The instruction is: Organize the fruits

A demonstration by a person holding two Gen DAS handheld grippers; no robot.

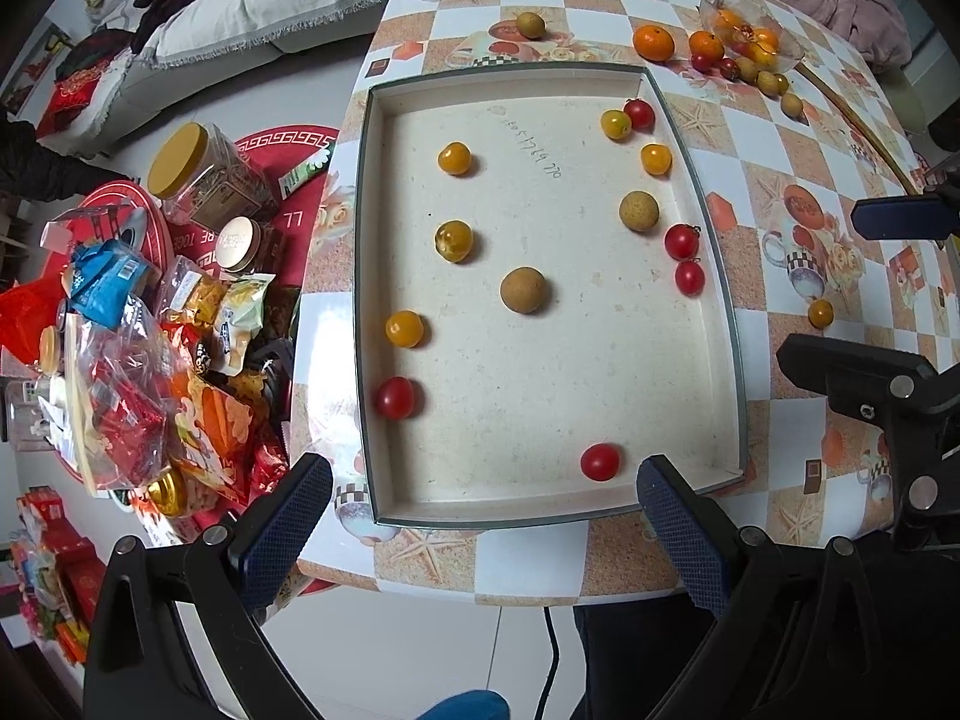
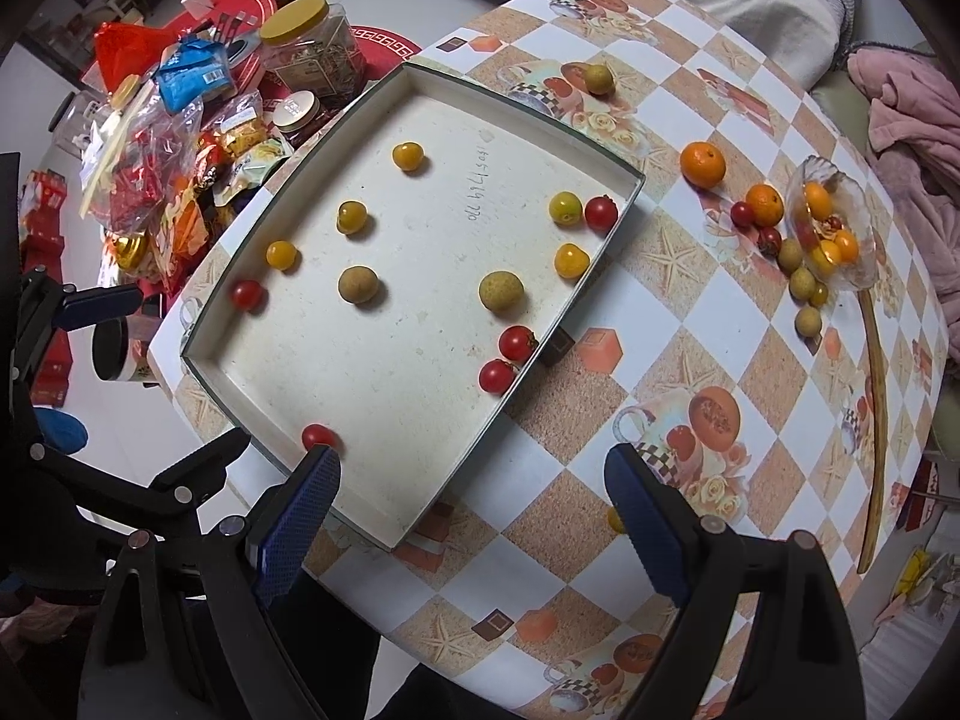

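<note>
Both wrist views look down from above, sharing the tray (image 1: 384, 114) of fruit.

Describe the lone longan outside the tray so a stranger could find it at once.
Start at the big shallow tray on the checkered table. Look just past its far edge: one tan-green longan sits alone on a printed flower pattern, well left of the oranges and the tipped glass bowl.

Fruits (image 1: 523, 290) scattered in tray (image 1: 729, 324); bowl (image 1: 750, 24) behind-right on table (image 1: 780, 192)

Handwritten digits (image 1: 533, 147) run across the tray (image 1: 690, 138) floor, upside down and unclear; the red mat (image 1: 282, 180) shows "LL".
</note>
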